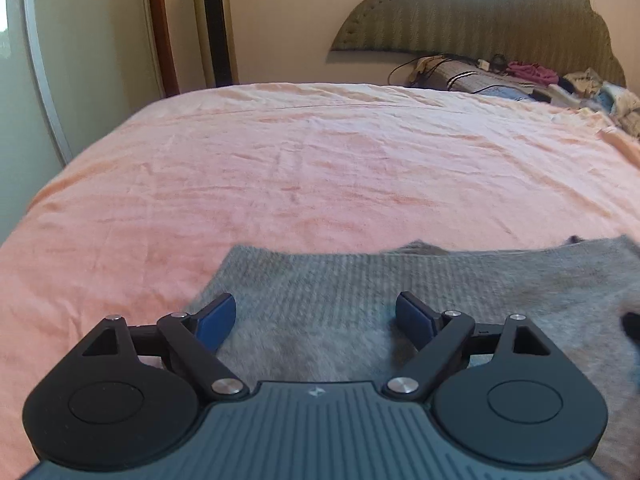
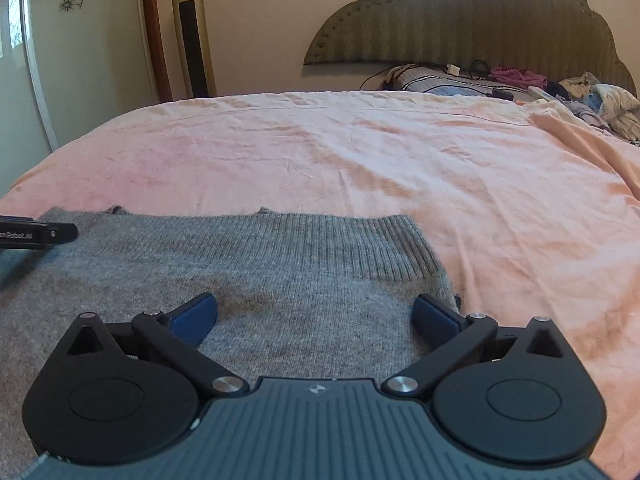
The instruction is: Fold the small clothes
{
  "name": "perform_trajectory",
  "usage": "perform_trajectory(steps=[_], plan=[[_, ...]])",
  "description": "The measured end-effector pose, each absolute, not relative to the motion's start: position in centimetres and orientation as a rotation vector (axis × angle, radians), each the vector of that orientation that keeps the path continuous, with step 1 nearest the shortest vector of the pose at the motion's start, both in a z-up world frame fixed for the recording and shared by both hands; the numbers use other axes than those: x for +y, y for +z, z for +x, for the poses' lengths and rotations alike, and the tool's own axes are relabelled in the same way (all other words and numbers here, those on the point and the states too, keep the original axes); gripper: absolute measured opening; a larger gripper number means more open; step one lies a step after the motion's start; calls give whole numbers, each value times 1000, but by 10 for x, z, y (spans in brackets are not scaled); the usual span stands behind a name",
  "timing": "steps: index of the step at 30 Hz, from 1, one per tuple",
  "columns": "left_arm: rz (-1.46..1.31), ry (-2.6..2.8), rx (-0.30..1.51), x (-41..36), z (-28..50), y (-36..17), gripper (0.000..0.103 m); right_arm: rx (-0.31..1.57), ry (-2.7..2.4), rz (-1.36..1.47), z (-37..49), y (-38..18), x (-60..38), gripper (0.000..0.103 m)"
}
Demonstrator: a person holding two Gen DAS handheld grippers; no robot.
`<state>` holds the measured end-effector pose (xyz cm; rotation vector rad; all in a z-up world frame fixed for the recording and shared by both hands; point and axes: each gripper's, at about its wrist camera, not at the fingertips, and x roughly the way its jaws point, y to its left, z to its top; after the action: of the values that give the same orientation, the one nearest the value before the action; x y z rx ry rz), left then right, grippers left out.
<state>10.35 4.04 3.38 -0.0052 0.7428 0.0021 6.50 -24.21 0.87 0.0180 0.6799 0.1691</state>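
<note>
Loose clothes (image 2: 600, 104) heap far right by the headboard (image 2: 480, 20); both grippers (image 1: 316, 316) (image 2: 316, 316), jaws apart, over grey knit (image 2: 260, 272) on pink bedspread (image 2: 320, 148)

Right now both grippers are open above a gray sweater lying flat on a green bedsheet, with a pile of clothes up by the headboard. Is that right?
Almost. The bedsheet is pink, not green, as the right wrist view shows. The rest holds: the left gripper and right gripper are open over the flat gray sweater, and a pile of clothes sits by the headboard.
</note>
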Motion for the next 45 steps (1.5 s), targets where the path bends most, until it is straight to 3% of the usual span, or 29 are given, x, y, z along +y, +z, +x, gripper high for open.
perform_trajectory(steps=[5, 8, 14, 18, 36, 42, 45], plan=[[-46, -65, 776, 39, 61, 27, 88, 678, 167, 17, 64, 8, -241, 103], [-8, -62, 685, 38, 46, 13, 91, 679, 169, 21, 63, 10, -242, 103], [-18, -56, 681, 37, 48, 13, 94, 641, 164, 90, 41, 36, -237, 103], [-25, -61, 682, 38, 48, 12, 95, 675, 170, -25, 39, 8, -224, 103], [-24, -64, 689, 39, 48, 13, 98, 677, 176, 15, 23, 10, -237, 103], [-35, -93, 697, 43, 8, 30, 98, 647, 215, 44, -11, 36, -234, 103], [31, -104, 703, 36, -1, 15, 100, 735, 203, -43, -10, 12, -228, 103]])
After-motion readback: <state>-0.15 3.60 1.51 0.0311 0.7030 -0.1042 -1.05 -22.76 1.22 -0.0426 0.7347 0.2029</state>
